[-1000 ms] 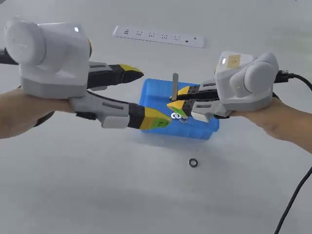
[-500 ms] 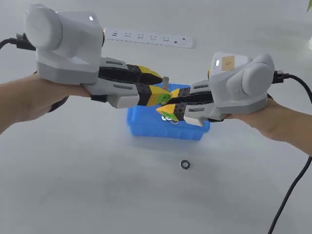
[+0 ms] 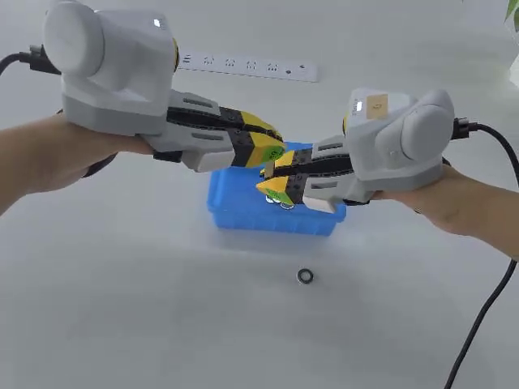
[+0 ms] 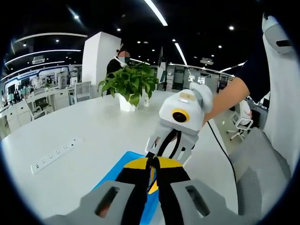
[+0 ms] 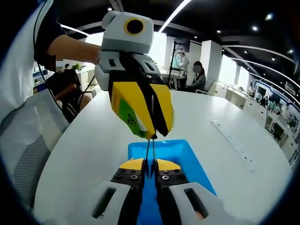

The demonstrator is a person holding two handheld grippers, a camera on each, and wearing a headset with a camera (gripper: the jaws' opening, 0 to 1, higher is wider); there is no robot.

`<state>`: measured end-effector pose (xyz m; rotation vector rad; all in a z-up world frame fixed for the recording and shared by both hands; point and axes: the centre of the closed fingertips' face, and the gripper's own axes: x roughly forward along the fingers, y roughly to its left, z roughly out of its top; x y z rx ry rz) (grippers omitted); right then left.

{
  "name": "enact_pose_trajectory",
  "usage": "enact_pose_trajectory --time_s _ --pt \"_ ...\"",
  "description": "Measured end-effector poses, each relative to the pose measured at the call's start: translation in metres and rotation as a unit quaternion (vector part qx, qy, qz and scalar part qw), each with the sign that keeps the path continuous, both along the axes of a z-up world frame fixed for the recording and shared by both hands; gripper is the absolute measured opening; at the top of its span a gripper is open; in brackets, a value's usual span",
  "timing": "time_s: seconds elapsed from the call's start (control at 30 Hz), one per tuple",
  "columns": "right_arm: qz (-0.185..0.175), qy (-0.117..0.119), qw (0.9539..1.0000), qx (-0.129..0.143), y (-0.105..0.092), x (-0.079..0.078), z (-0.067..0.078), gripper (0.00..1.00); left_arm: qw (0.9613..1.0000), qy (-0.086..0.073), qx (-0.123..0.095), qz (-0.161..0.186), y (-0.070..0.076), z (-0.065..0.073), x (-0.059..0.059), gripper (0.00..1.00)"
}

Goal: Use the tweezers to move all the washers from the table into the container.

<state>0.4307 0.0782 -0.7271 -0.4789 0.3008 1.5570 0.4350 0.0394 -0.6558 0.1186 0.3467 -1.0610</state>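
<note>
Over the blue container (image 3: 243,215) the left claw (image 3: 274,148) and the right claw (image 3: 269,185) meet almost tip to tip; in the right gripper view the thin tweezers (image 5: 150,149) rise from the right claw's jaws, clenched on them, up into the left claw's jaws, which are also pinched together on them above the container; 1 washer (image 3: 305,276) lies on the white worktop (image 3: 162,316) near the container, on the person's side of it; a power strip (image 3: 247,66) lies well beyond the container.
</note>
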Motion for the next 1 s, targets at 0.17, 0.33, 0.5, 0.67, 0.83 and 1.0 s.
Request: enact_pose_trajectory --time_s 0.17,0.33,0.5,0.67,0.83,1.0 --pt "0.000 -0.007 1.0000 -0.007 -0.003 0.002 -0.001 0.09 0.9989 -0.039 0.026 -0.008 -0.003 0.000 0.000 0.07" --pt "0.002 -0.014 0.9998 -0.016 -0.005 0.002 -0.001 0.11 0.9973 -0.059 0.041 -0.017 -0.009 -0.001 0.001 0.05" --pt "0.003 -0.019 0.9997 -0.017 -0.003 0.001 0.002 0.12 0.9953 -0.074 0.056 -0.029 -0.011 0.000 0.002 0.05" --pt "-0.007 -0.021 0.9995 -0.022 -0.005 0.003 0.003 0.13 0.9949 -0.079 0.059 -0.021 -0.006 0.000 0.008 0.05" --pt "-0.029 -0.036 0.9985 -0.030 -0.012 0.008 0.007 0.18 0.9954 -0.079 0.053 -0.013 -0.005 0.002 0.009 0.05" --pt "-0.039 -0.018 0.9985 -0.032 -0.016 0.010 0.004 0.27 0.9940 -0.095 0.053 -0.008 -0.004 0.011 0.013 0.05"
